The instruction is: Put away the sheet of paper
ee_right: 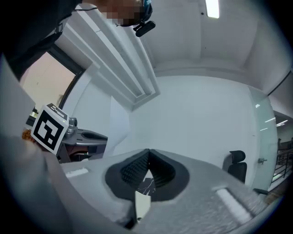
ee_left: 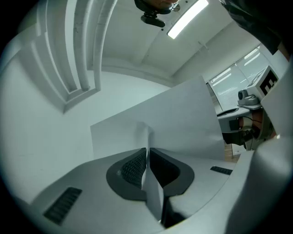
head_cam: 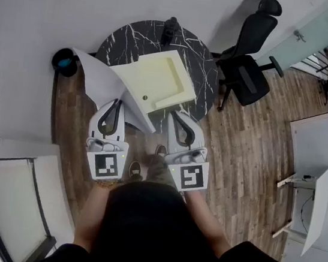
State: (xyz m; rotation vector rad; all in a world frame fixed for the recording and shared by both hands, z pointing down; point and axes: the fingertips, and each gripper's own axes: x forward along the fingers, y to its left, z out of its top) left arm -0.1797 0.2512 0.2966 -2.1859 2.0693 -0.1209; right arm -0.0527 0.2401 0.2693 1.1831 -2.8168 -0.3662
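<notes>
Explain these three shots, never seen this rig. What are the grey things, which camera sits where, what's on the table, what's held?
There is no robot here. A person holds a hand-operated claw in each hand, and the patterned squares are marker cubes fixed to them.

The head view comes from a camera on the person's head, looking steeply down. In it the left claw and the right claw point at a round black marble table. A pale cream tray lies on the table, and a black office chair stands beside it.

The other two pictures come from cameras riding on each claw, looking along its jaws. The left gripper view shows its jaws shut on a white sheet of paper, which in the head view fans out up and to the left. The right gripper view shows its jaws closed with nothing between them. Table and tray only peek through the gap below the tips.
</notes>
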